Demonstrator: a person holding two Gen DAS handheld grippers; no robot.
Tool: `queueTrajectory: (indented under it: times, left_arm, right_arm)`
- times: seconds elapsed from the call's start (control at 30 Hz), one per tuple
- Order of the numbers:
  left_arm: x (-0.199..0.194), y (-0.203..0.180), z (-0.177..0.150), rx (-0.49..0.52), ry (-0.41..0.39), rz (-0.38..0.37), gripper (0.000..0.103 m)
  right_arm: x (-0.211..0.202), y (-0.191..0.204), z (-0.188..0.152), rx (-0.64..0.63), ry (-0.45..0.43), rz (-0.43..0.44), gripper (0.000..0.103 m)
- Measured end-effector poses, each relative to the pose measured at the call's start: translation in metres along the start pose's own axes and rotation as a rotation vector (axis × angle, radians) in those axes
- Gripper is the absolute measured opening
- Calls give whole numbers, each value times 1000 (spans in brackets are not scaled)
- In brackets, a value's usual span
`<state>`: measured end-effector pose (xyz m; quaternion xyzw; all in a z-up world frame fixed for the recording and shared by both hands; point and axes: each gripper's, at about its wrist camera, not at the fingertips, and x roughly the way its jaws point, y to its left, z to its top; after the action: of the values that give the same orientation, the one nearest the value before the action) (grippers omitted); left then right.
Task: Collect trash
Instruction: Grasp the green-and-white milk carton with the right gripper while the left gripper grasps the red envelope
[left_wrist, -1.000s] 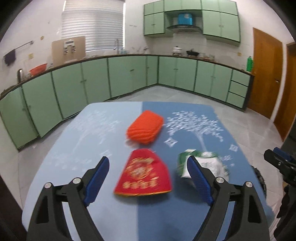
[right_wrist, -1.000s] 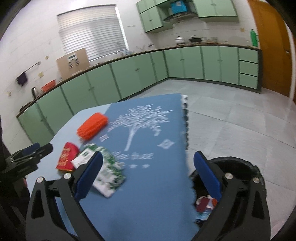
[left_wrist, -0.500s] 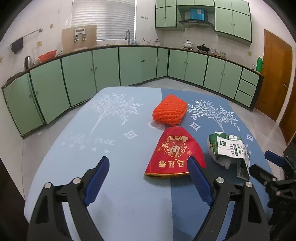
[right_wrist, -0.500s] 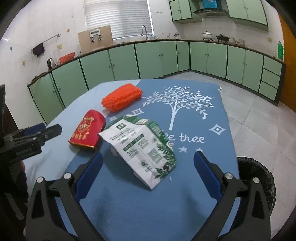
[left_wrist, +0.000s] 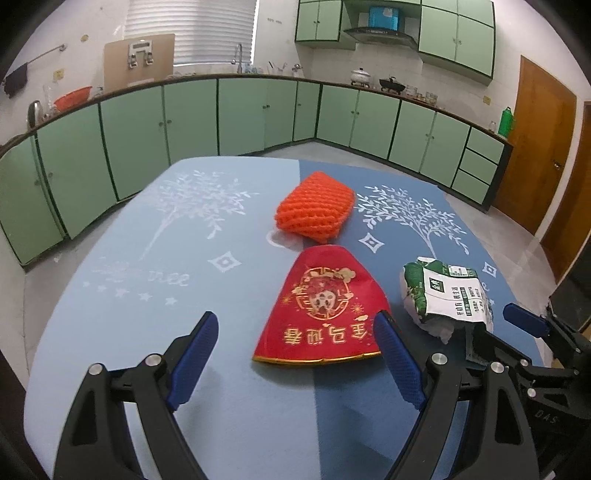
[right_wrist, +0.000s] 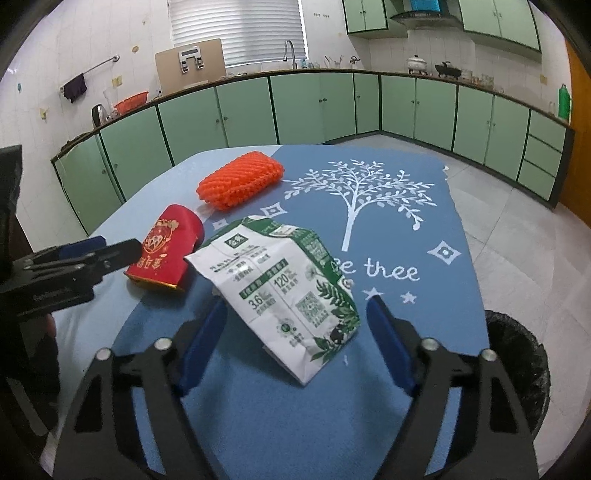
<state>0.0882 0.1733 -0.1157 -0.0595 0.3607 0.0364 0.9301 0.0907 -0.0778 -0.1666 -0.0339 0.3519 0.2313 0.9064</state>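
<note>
A flattened red paper cup with gold print lies on the blue tablecloth, its near rim between my open left gripper's fingers. Behind it lies an orange foam fruit net. A crushed green and white milk carton lies to the right. In the right wrist view the carton lies between the fingers of my open right gripper, with the red cup and the net to its left.
A black-lined trash bin stands on the floor off the table's right edge. The left gripper shows at the left of the right wrist view. Green kitchen cabinets run along the far walls. The table edge is to the right.
Both grippers have moved forward over the table. The red cup now sits nearer the left fingers and the carton now lies between the right fingers. Both stay open.
</note>
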Motion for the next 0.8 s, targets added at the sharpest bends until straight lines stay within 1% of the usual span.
queueTrajectory:
  times: [0.03, 0.1, 0.13, 0.2, 0.33, 0.4, 0.43, 0.47, 0.5, 0.53, 0.57, 0.6, 0.63, 0.7, 0.73, 0.8]
  left_arm:
    - [2, -1, 0, -1, 5, -5, 84]
    - [7, -2, 1, -5, 20, -20, 84]
    - [10, -2, 1, -6, 29, -27, 84]
    - [17, -3, 1, -11, 53, -40, 84]
    - [24, -5, 0, -25, 80, -71, 84]
    - [27, -7, -1, -36, 91, -92, 80]
    - [27, -7, -2, -39, 91, -99, 77]
    - [27, -9, -2, -38, 89, -100, 71]
    - [26, -10, -2, -36, 84, -100, 61]
    - [25, -11, -2, -34, 75, -99, 54]
    - [24, -12, -2, -32, 71, -96, 36]
    - [23, -12, -2, -32, 69, -92, 20]
    - [23, -13, -2, -32, 69, -96, 17]
    - [20, -16, -2, -27, 53, -89, 2]
    - [19, -18, -1, -22, 49, -88, 0]
    - [17, -22, -1, -19, 45, -93, 0]
  right_arm:
    - [0, -1, 0, 3, -1, 10, 69]
    - [-1, -1, 0, 1, -3, 23, 56]
    - [-2, -1, 0, 0, -3, 28, 53]
    - [-3, -3, 0, 6, -8, 49, 38]
    - [-10, -7, 1, 17, -32, 63, 25]
    - [-14, -9, 3, 16, -49, 63, 16]
    - [-16, -10, 4, 14, -59, 60, 15]
    - [-16, -10, 5, 15, -63, 59, 14]
    - [-17, -12, 6, 18, -66, 59, 13]
    - [-17, -13, 6, 22, -69, 58, 13]
    - [-18, -14, 6, 24, -72, 56, 12]
    - [-18, -15, 7, 25, -75, 54, 11]
    - [-19, -16, 7, 27, -79, 53, 11]
    - [-20, -17, 8, 33, -85, 49, 9]
    - [-20, -18, 9, 33, -88, 47, 9]
    - [-21, -19, 10, 33, -90, 43, 8]
